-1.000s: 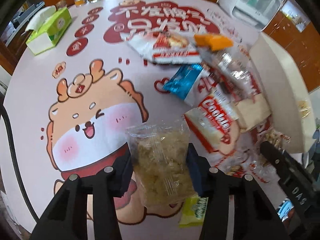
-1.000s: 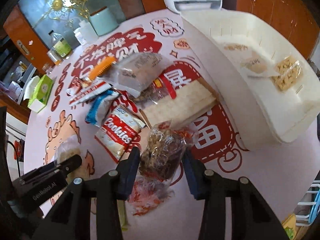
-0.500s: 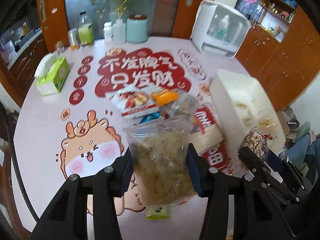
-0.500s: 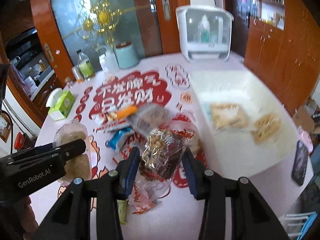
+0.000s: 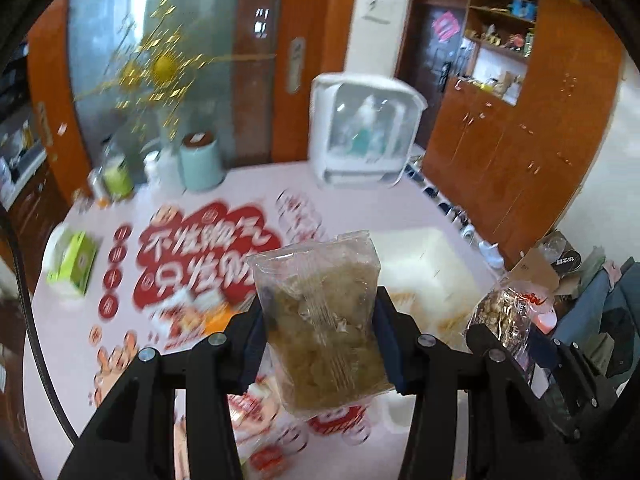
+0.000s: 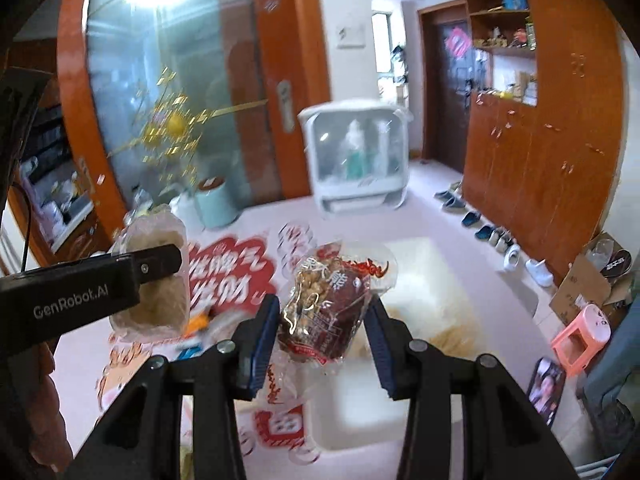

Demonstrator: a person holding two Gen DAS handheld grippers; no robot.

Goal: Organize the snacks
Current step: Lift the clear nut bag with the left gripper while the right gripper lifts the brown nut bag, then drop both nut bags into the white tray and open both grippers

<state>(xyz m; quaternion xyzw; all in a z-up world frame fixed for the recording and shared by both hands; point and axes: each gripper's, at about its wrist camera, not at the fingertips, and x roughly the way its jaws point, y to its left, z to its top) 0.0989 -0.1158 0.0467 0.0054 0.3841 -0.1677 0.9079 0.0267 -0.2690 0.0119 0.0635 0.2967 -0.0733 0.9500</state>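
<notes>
On the left edge of the table, well apart from the work: a green tissue box. Nearer the middle, blurred on the red print: the loose snacks, not yet sorted.

Above them, clamped upright in the left tongs: a clear packet of pale flaky crisps. Pinched across its lower half, pressed at both side edges, with the top seal free above. Looks very light, puffy and crackly, with slick film and a brittle filling. Calls for a grip no tighter than this one. Better taken by the side edges or the seal than flat across the belly, to avoid crushing the contents.

To the right, gripped in the right tongs: a red-and-clear packet of peanuts. Tilted a little, held by its lower half, with the crimped top free. Seems denser and heavier for its size, and full of loose, shifting nuts, so likely to sag or swivel in the grip. Sturdier than the crisps, and probably tolerant of a firmer squeeze. Hangs in the air above the table, touching nothing else.

Further right, on the table below and beyond both packets: the white bin. Open-topped, with something pale already inside, too blurred to say which compartment. Probably the destination for both packets. Best lowered in one at a time and let go low rather than dropped, the crisps especially.
</notes>
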